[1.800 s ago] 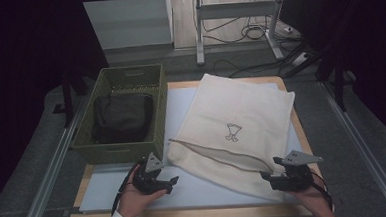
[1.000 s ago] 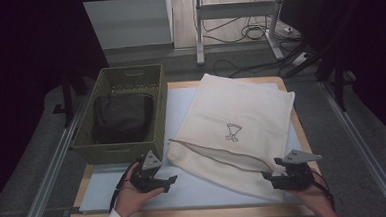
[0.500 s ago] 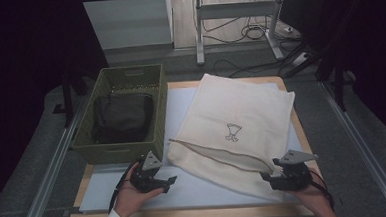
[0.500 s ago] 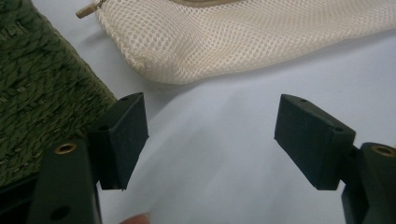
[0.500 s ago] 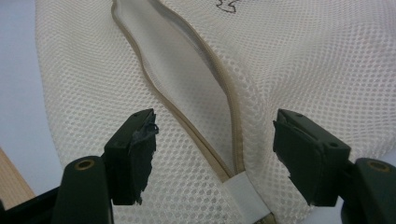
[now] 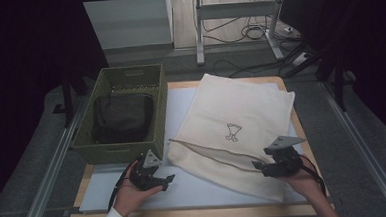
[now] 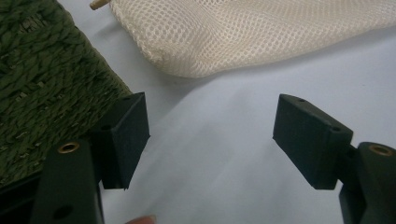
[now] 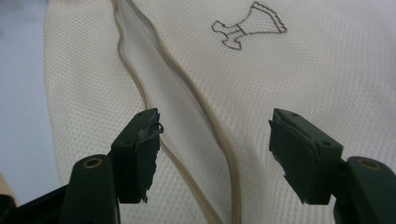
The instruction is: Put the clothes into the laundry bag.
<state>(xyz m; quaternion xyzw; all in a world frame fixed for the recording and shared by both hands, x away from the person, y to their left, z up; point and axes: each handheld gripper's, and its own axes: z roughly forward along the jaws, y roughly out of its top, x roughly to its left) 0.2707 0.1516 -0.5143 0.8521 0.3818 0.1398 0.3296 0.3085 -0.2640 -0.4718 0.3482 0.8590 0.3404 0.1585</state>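
A cream mesh bag [image 6: 241,111] with a small drawn emblem [image 6: 232,132] lies flat on the white mat. Its zip mouth [image 6: 208,152] gapes along the near edge. My right gripper [image 6: 256,166] hovers over the bag's near right part. In the right gripper view the gripper [image 8: 215,140] is open. Its jaws have just been closing a little, with the tan zip edge [image 8: 154,79] below and between them, and the pads press on nothing. My left gripper [image 6: 168,180] rests open on the mat by the green basket's [image 6: 118,147] front corner. Nothing is between its jaws [image 7: 210,135].
The green woven basket [image 7: 46,79] holds a dark folded item [image 6: 124,117]. The bag's corner [image 7: 243,32] lies just beyond the left jaws. The wooden table edge [image 6: 186,214] runs along the front, and metal rails [image 6: 49,171] flank the table.
My right gripper has lifted slightly and shifted toward the bag's open mouth. The left hand and the bag have stayed put.
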